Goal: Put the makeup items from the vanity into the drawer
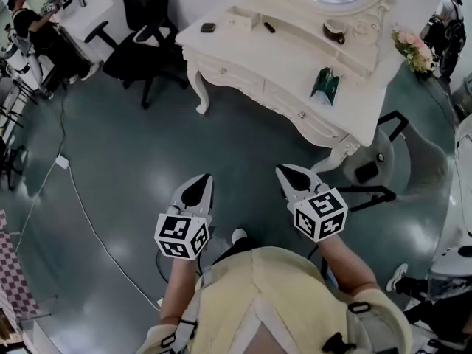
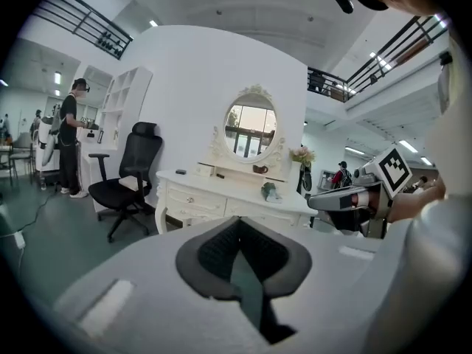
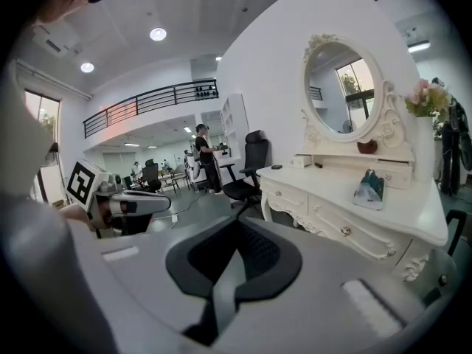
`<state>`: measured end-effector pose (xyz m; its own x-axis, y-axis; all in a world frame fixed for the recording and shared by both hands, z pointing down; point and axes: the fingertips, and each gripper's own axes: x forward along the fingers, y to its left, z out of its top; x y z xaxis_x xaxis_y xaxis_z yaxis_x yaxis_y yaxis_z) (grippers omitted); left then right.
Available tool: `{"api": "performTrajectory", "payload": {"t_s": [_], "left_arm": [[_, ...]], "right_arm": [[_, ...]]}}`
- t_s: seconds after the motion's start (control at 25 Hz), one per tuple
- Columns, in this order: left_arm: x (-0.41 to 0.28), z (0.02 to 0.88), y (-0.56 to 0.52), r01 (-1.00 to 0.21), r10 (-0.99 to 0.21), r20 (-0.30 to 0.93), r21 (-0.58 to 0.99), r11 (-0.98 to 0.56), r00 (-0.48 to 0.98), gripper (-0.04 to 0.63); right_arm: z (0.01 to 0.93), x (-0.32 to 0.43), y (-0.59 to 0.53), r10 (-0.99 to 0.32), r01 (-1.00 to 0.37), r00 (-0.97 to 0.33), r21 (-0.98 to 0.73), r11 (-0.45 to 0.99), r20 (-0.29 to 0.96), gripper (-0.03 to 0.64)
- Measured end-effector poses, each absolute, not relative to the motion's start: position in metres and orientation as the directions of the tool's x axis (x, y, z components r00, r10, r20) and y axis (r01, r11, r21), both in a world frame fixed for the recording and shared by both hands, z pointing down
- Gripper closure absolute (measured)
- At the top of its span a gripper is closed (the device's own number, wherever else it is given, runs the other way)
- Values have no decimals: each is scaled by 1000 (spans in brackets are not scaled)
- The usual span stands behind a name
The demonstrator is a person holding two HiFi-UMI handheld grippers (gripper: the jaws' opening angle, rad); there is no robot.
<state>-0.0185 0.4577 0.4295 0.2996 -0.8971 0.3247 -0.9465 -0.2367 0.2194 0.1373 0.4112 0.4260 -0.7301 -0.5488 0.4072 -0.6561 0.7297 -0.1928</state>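
No readable text; only square markers point(image 1: 181, 234) atop left claw point(image 1: 202, 184) and right claw point(image 1: 288, 173).

**A:** What lies on the white bench point(image 1: 258, 54)?

**B:** A teal pouch point(image 1: 324, 85) stands near the front edge, at four o'clock from the bench's middle. A small dark flat item point(image 1: 208, 27), perhaps a compact, lies at the ten o'clock corner. A short black stick point(image 1: 269, 27) lies flat towards twelve.

**A:** And the drawers point(image 1: 221, 72)?

**B:** They sit side by side in the front face, all shut, each with a small knob.
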Motion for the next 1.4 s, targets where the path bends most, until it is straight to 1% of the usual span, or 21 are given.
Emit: {"api": "performTrajectory", "payload": {"t_s": [0.28, 0.6, 0.68, 0.76, 0.84, 1.08, 1.16, 1.4], "left_arm": [[-49, 435, 445, -936, -881, 328, 203, -287, 341, 595], [-71, 447, 406, -940, -885, 331, 206, -272, 329, 594], [-74, 449, 390, -941, -885, 333, 204, -269, 325, 561], [-79, 451, 371, -944, -888, 333, 207, -259, 317, 552], [-83, 450, 350, -945, -890, 334, 210, -250, 310, 524], [-91, 446, 283, -949, -888, 349, 207, -240, 300, 472], [-90, 444, 260, -947, -887, 348, 212, -240, 303, 465], [-87, 444, 202, -945, -885, 348, 218, -244, 309, 391]], "right_arm": [[431, 98, 395, -529, -644, -744, -230, 729, 408, 615], [441, 83, 366, -527, -658, -732, -246, 712, 431, 615], [445, 79, 351, -520, -653, -736, -254, 713, 433, 615], [450, 72, 333, -508, -645, -742, -259, 719, 438, 615], [453, 66, 312, -494, -635, -749, -266, 725, 441, 615], [449, 50, 249, -475, -616, -766, -283, 736, 432, 615], [447, 49, 231, -472, -612, -768, -277, 741, 434, 615], [453, 51, 181, -467, -614, -765, -281, 737, 443, 615]]}}
